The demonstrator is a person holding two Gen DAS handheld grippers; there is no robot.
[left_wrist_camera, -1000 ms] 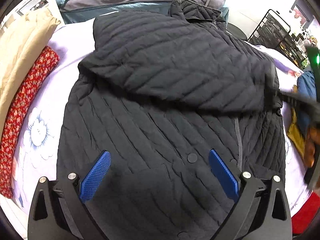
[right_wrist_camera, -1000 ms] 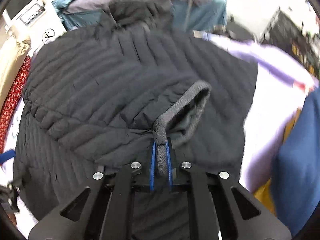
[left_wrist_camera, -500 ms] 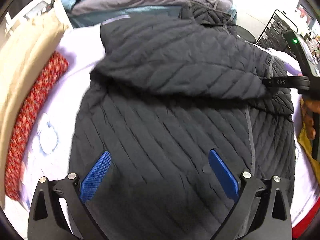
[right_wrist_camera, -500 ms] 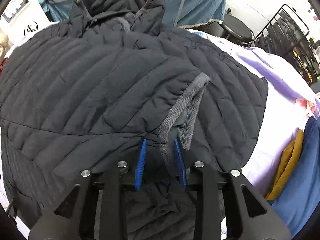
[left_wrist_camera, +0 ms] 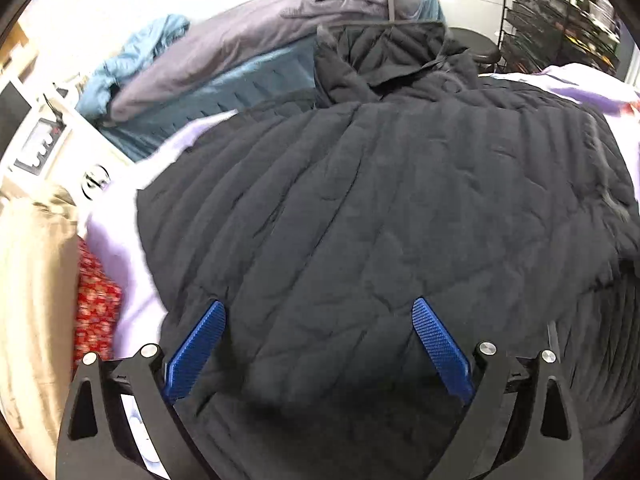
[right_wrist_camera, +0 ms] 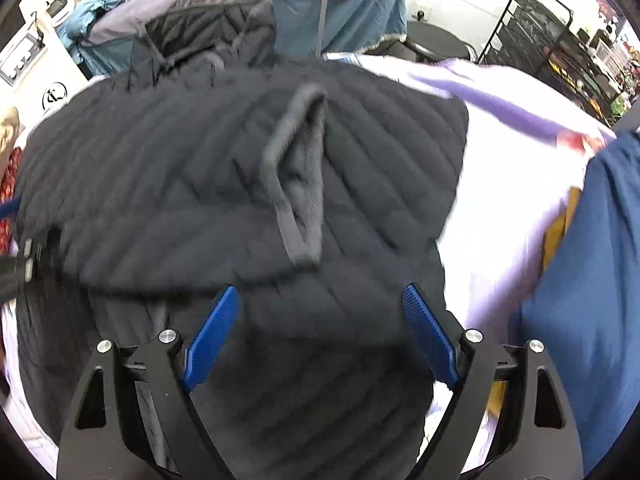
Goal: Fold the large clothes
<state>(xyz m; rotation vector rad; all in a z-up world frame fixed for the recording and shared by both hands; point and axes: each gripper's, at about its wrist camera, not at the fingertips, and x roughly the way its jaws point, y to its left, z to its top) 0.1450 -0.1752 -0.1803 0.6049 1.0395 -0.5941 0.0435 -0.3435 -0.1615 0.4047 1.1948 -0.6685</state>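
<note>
Since a second ago my right hand-held gripper [right_wrist_camera: 318, 330] has let go of the grey sleeve cuff [right_wrist_camera: 298, 188] it was pinching; its jaws have just been opening and now stand wide with nothing between the pads, only quilted fabric below them. The cuff lies a bit ahead of the fingertips, on top of the black puffer jacket [right_wrist_camera: 168, 168], with the sleeve folded across the body. My left hand-held gripper [left_wrist_camera: 318, 346] is spread wide too, holding nothing, hanging over the folded part of the jacket near its left edge, where the lilac bed sheet [left_wrist_camera: 120, 240] shows.

The jacket is spread on the bed, hood end toward the pile of grey and teal bedding [left_wrist_camera: 248, 52]. I'd say the sleeve fold is done, so next is probably a lengthwise or bottom-up fold. Puffy stuff springs back, so I'd pinch deep into the hem with both and press the crease flat afterwards.
</note>
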